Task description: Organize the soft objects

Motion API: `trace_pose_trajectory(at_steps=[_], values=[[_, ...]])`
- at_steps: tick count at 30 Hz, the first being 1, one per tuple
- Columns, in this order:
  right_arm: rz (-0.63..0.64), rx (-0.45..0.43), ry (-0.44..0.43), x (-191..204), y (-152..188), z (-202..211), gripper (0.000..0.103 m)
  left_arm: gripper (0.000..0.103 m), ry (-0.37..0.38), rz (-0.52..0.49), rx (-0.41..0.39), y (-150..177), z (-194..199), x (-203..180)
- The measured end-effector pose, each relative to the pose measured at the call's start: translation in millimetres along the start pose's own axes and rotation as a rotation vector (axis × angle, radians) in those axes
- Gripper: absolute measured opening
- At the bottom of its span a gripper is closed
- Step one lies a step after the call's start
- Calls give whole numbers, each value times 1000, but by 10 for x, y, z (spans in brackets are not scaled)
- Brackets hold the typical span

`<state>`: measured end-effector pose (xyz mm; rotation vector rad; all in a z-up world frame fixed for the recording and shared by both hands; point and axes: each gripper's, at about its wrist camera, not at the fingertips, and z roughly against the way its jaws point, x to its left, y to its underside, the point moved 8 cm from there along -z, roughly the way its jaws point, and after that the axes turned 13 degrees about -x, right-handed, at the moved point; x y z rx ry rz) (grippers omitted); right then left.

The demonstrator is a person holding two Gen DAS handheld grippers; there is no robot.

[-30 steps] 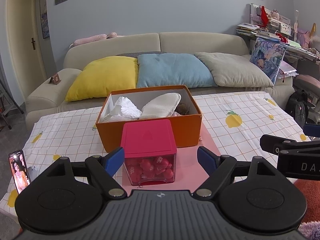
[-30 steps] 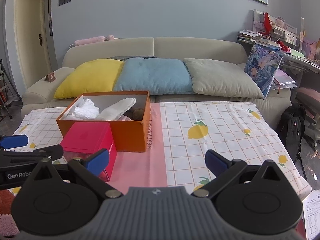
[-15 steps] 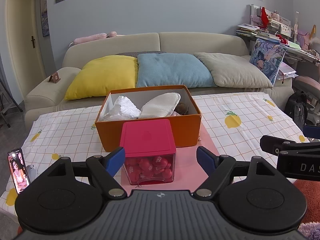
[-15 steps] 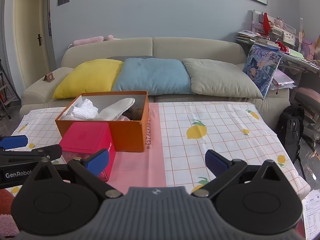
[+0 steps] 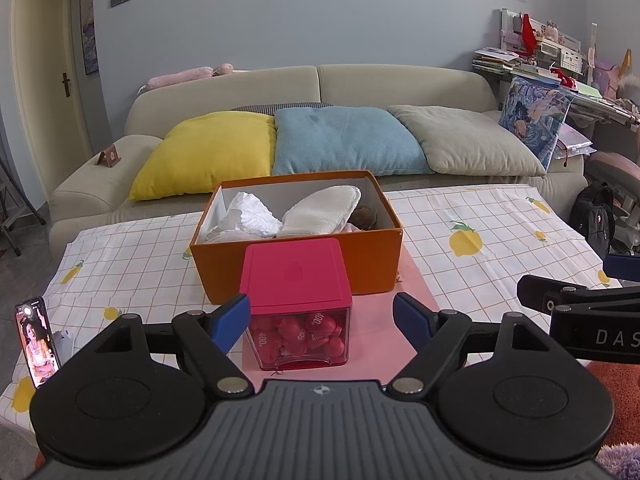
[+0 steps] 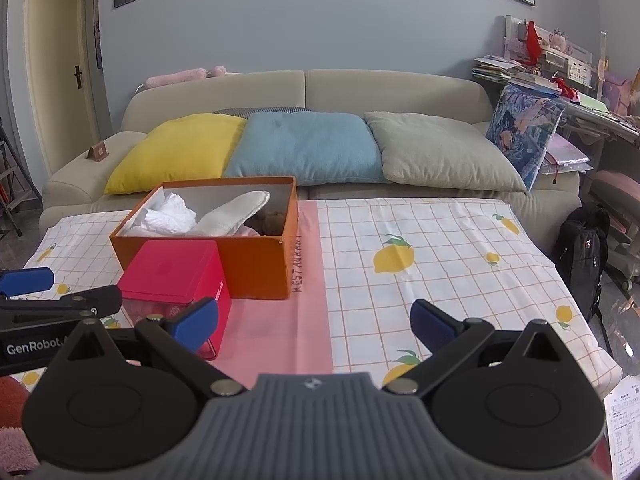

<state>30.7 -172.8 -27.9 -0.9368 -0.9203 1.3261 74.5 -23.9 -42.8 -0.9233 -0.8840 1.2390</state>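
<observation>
Little had shifted over the last second: both cameras had drifted only slightly, and nothing on the desk (image 6: 440,248) had changed place. The left gripper (image 5: 322,316) hovered with its fingers spread to either side of the pink-lidded clear box (image 5: 298,300), not touching it. The right gripper (image 6: 314,320) hung over bare cloth, fingers likewise spread and holding nothing.

The soft things, a crumpled white cloth (image 5: 250,218), a white slipper-like pad (image 5: 322,210) and a brown plush item (image 5: 363,216), lay inside the open orange box (image 5: 300,264), which stood just behind the small box.

The likely risks were these: the clear box's smooth walls could slip between closing fingers, and its lid might lift off and spill the red pieces inside; a low reach over it toward the orange box could knock it forward. The loose tablecloth (image 6: 460,264) could also bunch and drag things.

A lemon-print checked cloth with a pink strip covered the desk, a phone (image 5: 35,340) stood at its left edge, and a beige sofa (image 6: 400,92) with yellow, blue and grey cushions sat behind.
</observation>
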Motion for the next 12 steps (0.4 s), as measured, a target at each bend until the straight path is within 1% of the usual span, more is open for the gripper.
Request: trace_pose_trajectory(at_steps=[12], values=[[-2,9,0,-2,24,-29,100,95,4,-3,-3,-8,7,-5]])
